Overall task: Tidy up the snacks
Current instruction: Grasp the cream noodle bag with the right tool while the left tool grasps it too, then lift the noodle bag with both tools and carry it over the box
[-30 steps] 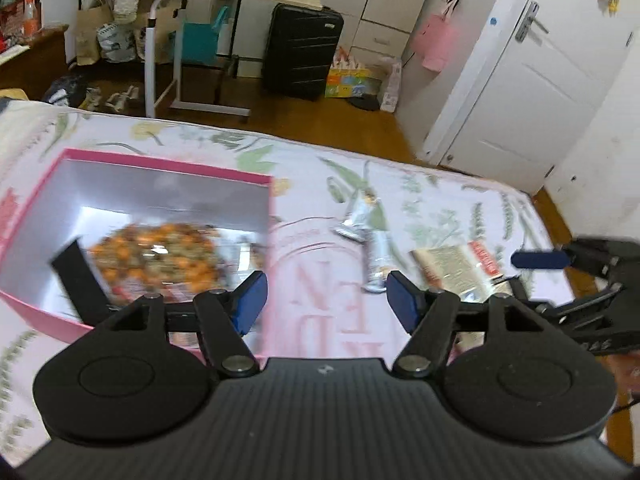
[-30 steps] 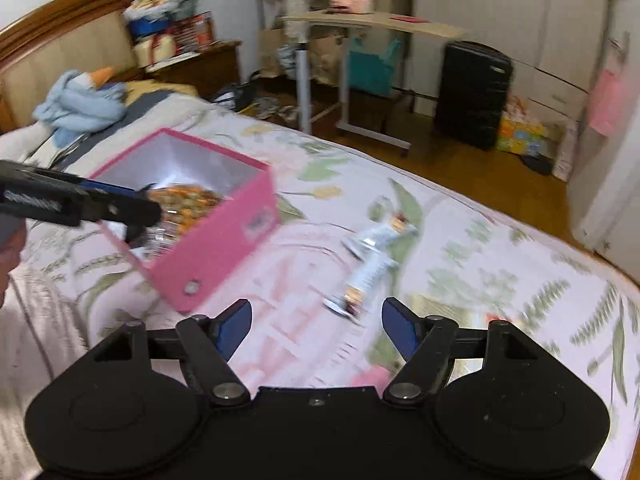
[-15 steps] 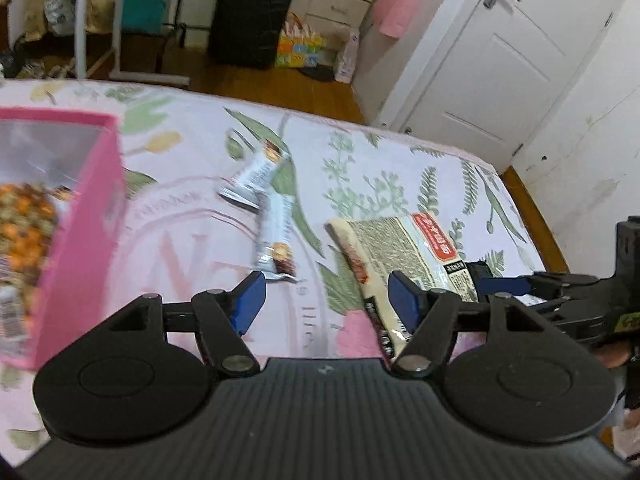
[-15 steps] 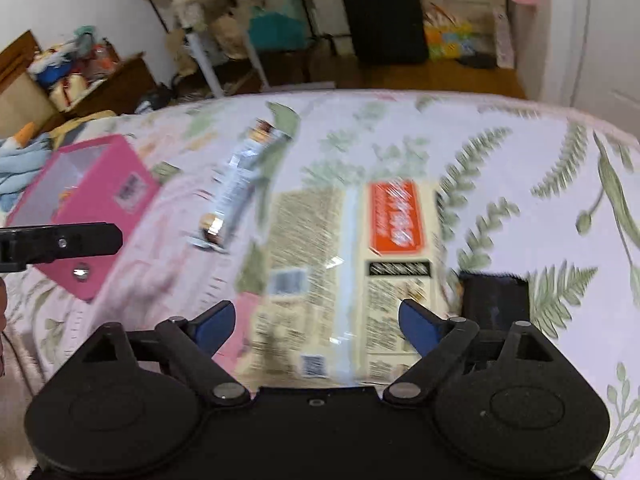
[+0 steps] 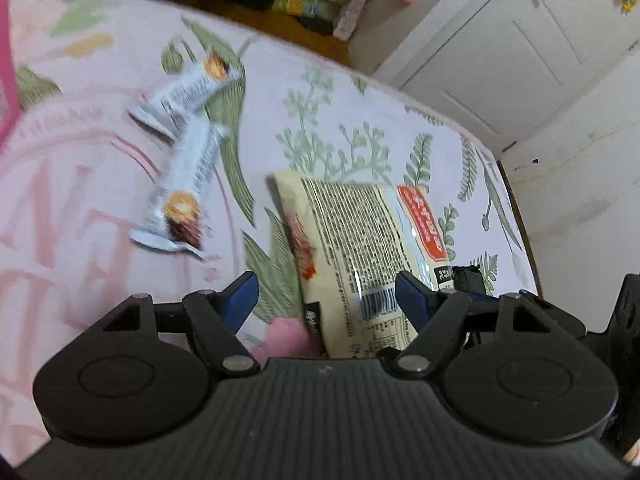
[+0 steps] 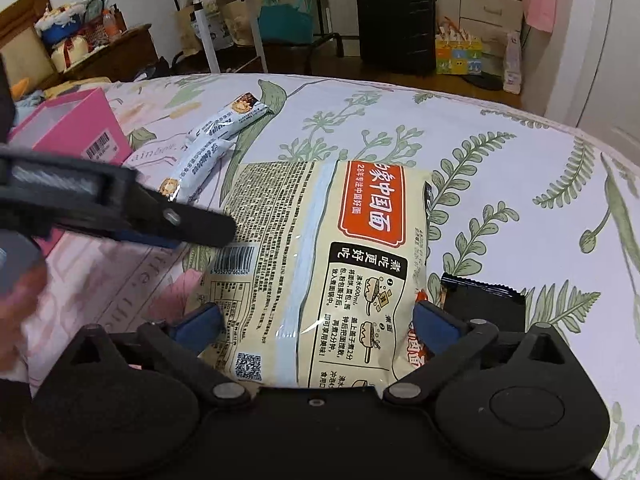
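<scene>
A cream noodle packet (image 6: 320, 248) with a red label lies flat on the floral bedspread; it also shows in the left wrist view (image 5: 352, 248). My right gripper (image 6: 316, 320) is open, its blue fingertips on either side of the packet's near end. My left gripper (image 5: 326, 292) is open, just above the packet's near left corner. Two white snack bars (image 5: 184, 152) lie left of the packet, also in the right wrist view (image 6: 216, 140). The pink box (image 6: 76, 128) stands at the far left.
A small black sachet (image 6: 484, 300) lies by the packet's right side. The bed edge curves at the far side, with a black suitcase (image 6: 396, 20), a rolling desk (image 6: 224, 8) and a white door (image 5: 500, 40) beyond it.
Both grippers have swung away from the pink box toward the noodle packet and come in low over it. The right gripper's fingers now straddle the packet's near end.
</scene>
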The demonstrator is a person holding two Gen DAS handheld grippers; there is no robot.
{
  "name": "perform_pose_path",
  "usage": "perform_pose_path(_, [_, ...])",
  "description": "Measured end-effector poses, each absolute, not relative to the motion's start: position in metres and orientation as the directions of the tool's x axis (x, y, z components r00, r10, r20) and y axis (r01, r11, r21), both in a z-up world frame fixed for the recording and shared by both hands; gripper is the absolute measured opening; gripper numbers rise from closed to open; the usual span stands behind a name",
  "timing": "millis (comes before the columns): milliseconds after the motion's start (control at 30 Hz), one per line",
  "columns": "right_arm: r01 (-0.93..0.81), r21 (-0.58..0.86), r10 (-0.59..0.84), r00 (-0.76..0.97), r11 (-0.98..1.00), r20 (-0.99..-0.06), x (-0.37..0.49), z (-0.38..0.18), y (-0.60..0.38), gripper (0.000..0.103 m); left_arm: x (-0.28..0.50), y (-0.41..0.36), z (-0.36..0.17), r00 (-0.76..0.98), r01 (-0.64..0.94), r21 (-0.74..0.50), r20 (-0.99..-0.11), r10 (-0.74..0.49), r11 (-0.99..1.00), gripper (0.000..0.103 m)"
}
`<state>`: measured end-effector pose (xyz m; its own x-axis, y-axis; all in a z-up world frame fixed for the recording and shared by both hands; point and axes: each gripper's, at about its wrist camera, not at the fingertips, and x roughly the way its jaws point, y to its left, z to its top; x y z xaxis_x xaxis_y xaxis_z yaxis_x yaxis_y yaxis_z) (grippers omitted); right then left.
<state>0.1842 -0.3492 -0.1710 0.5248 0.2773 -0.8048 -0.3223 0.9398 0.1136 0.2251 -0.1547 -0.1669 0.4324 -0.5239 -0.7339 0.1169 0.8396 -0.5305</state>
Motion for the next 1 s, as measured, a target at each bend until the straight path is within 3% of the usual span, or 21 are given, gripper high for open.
perform_pose_path(467, [-0.316,0.145,0.291,0.486,0.938,-0.824,0.173,-0.176,-0.33,0.103,0.218,-0.185,-0.179,0.407,0.173,-0.605,-0.674,-0.616,0.777,0.068])
perform_pose_path(1000, [-0.285,0.097,0.241,0.533,0.954,-0.811,0.164,-0.177,-0.321,0.103,0.215,-0.181,-0.177,0.375,0.199,-0.581,-0.699,-0.609,0.789,0.064])
